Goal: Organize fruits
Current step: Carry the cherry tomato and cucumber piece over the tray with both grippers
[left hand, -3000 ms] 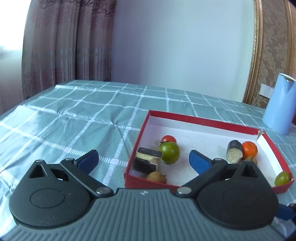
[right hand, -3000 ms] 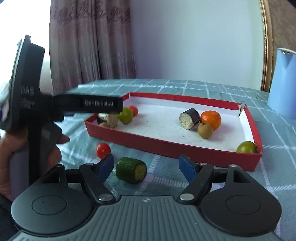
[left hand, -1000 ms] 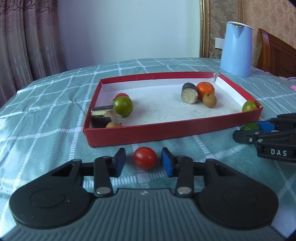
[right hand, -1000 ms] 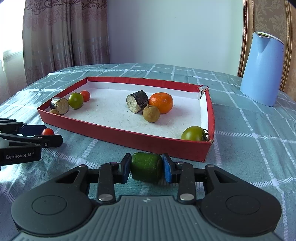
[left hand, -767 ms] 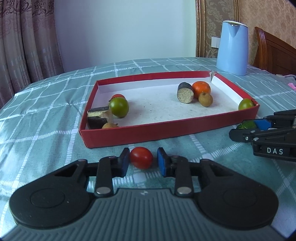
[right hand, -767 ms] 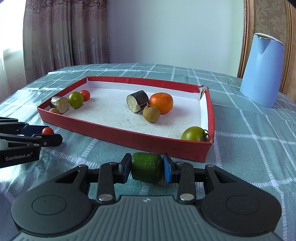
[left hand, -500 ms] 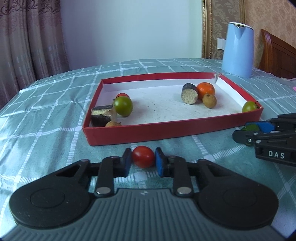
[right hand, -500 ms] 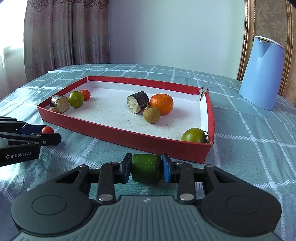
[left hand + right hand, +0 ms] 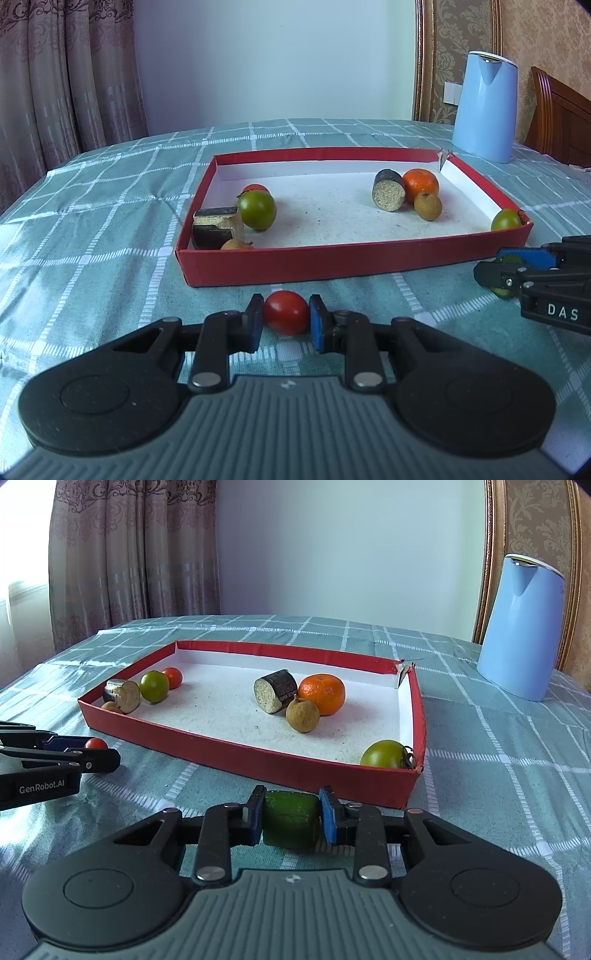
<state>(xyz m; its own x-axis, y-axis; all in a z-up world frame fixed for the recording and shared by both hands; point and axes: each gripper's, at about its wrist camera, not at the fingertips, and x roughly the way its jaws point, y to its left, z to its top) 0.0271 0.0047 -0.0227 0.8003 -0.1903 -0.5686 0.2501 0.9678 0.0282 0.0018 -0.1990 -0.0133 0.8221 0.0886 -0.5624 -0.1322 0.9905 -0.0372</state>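
Right now I am holding two pieces at once, both still low over the checked tablecloth (image 9: 110, 229) just outside the near wall of the red tray (image 9: 351, 264). Between the blue pads of my left gripper (image 9: 286, 319) I am pinching the red cherry tomato (image 9: 286, 312), jaws drawn in as far as the fruit allows and touching it on both sides. My right gripper (image 9: 291, 821) is clamping the green cucumber chunk (image 9: 291, 823) the same way, pads pressing on its two flanks.

I am judging the tomato to be light, smooth-skinned and soft enough to burst or squirt out sideways, so I am keeping the pads across its widest part and not squeezing harder. The cucumber chunk is looking stiffer and a little heavier, with a waxy skin; gripping it across the curved sides, near the middle, seems the safest hold. Whether either piece is resting on the cloth or is just clear of it, I cannot quite tell from these low angles.

Inside the tray I am seeing a green tomato (image 9: 154, 686) beside a small red tomato (image 9: 172, 677) and a dark cut stub (image 9: 123, 695) at the left end, a second stub (image 9: 276, 695), an orange mandarin (image 9: 322, 694) and a brown longan (image 9: 302, 714) touching one another near the middle, and another green tomato (image 9: 384, 755) tucked in the near right corner. Beyond the tray, well apart, a blue kettle (image 9: 521, 627) is standing.
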